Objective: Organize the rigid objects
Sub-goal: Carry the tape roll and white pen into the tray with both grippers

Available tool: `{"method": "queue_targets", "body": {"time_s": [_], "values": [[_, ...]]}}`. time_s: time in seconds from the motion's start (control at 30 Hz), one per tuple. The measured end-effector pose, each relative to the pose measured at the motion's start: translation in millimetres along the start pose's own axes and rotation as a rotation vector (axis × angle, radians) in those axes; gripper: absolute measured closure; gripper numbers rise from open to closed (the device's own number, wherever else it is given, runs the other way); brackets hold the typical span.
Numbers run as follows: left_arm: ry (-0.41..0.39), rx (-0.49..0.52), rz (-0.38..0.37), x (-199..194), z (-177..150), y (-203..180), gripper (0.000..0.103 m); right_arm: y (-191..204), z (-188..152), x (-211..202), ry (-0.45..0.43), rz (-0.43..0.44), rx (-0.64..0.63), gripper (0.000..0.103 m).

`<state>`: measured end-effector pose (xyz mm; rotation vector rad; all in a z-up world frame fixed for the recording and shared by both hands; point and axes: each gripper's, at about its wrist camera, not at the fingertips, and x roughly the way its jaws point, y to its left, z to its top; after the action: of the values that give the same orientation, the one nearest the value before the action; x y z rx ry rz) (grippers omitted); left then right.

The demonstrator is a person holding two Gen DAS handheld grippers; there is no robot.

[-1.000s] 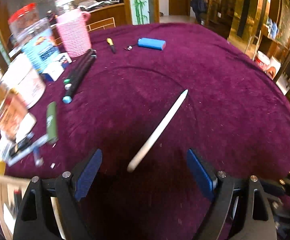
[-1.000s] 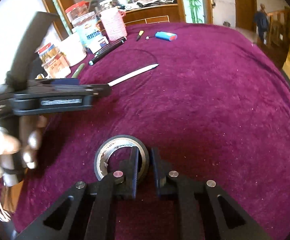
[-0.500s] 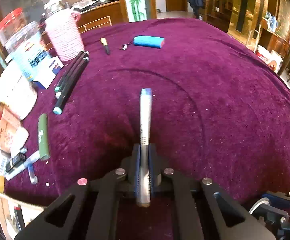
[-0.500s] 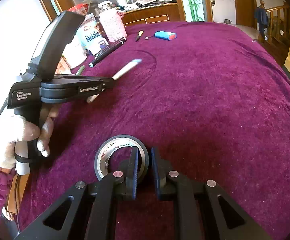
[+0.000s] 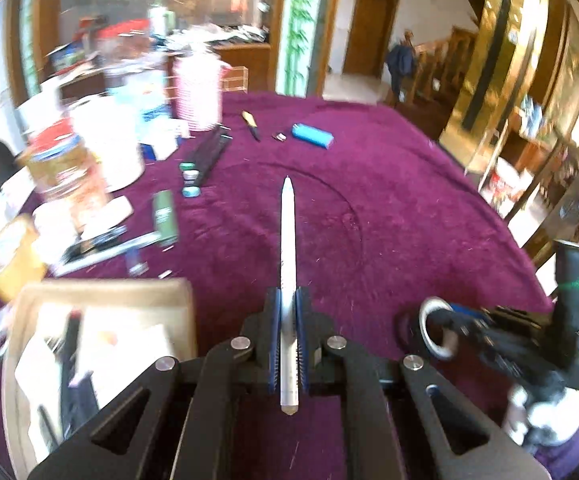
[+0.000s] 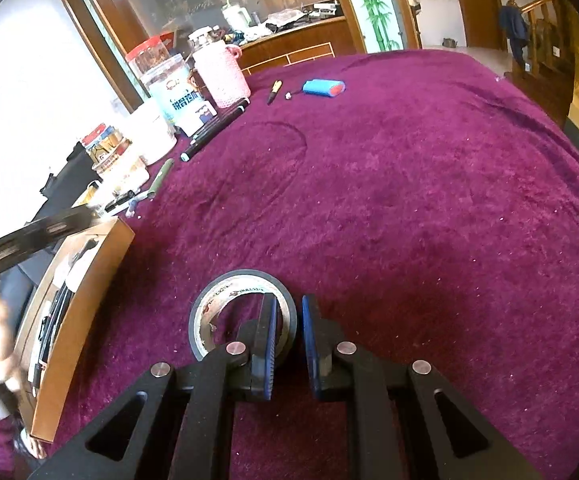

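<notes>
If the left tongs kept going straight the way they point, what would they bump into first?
Probably just the purple tablecloth. The left tongs hold a white pen, and nothing lies ahead of its tip, though depth is unclear.

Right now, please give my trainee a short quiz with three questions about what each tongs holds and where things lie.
1. True or false: the left tongs are shut on a white pen.
2. What do the right tongs grip? A) a roll of tape B) the blue battery pack C) nothing
3. Fill in: the cardboard box lies to the ____ of the tape in the right wrist view.

Key: 1 true; 2 A; 3 left.
</notes>
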<state>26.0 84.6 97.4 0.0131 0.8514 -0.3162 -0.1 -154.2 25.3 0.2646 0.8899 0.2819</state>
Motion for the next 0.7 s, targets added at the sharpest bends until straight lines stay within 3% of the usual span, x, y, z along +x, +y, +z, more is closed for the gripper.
{"method": "queue_targets", "body": {"time_s": [0.17, 0.33, 0.5, 0.6, 0.7], "values": [[-0.043, -0.123, 0.033, -69, -43, 51, 0.096, 2, -1, -1, -0.013, -0.015, -0.001, 0.09], [-0.032, -0.254, 0.124, -105, -104, 109, 0.096, 21, -6, -3, -0.01, -0.014, -0.036, 0.09], [0.013, -0.312, 0.231, -102, -149, 146, 0.096, 77, -21, -10, 0.028, 0.06, -0.111, 0.089], [0.05, -0.348, 0.222, -99, -170, 160, 0.095, 126, -26, -12, 0.04, 0.103, -0.19, 0.089], [0.032, -0.311, 0.242, -104, -178, 156, 0.094, 174, -32, -11, 0.064, 0.159, -0.26, 0.089]]}}
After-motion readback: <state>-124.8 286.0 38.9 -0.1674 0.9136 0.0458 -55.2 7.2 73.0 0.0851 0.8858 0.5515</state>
